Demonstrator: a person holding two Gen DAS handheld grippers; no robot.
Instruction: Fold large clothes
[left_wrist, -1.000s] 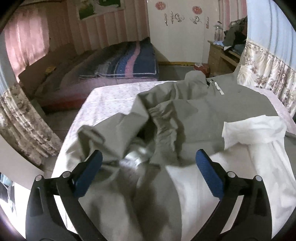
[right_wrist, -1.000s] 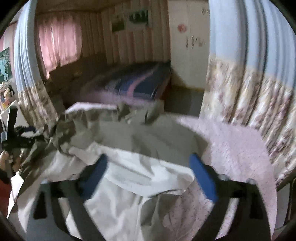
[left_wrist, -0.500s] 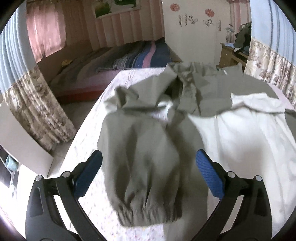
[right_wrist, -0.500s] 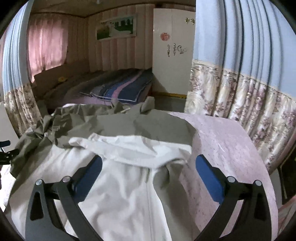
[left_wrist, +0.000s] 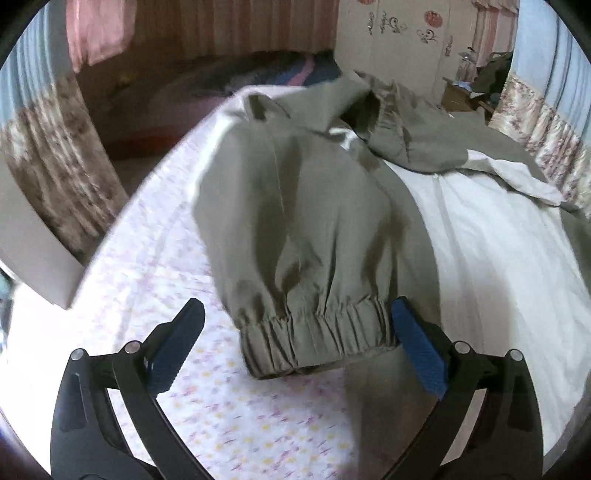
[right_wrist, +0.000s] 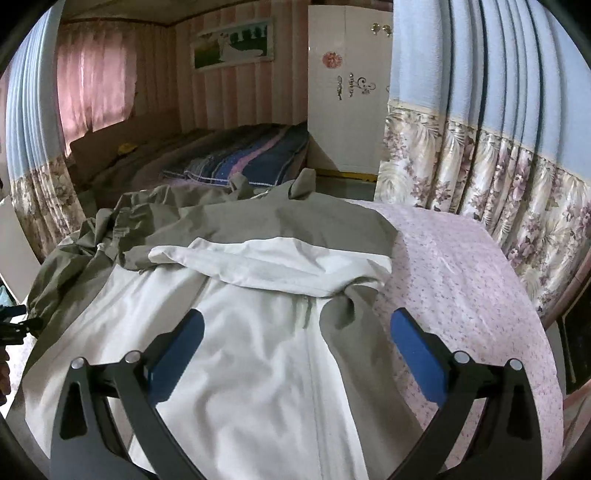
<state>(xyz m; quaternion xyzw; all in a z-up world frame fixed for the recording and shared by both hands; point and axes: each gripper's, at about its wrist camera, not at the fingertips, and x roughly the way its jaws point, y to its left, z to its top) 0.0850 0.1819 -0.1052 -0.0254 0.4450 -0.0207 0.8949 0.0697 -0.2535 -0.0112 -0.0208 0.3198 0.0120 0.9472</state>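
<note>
With both the left tongs and right tongs held wide and empty above the jacket spread lining-up on the bed, the sleeve could be grabbed unevenly, leaving a crooked fold.

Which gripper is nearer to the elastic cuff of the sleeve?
Left. The left gripper has the elastic cuff between its open fingers; the right gripper hovers over the white lining.
</note>
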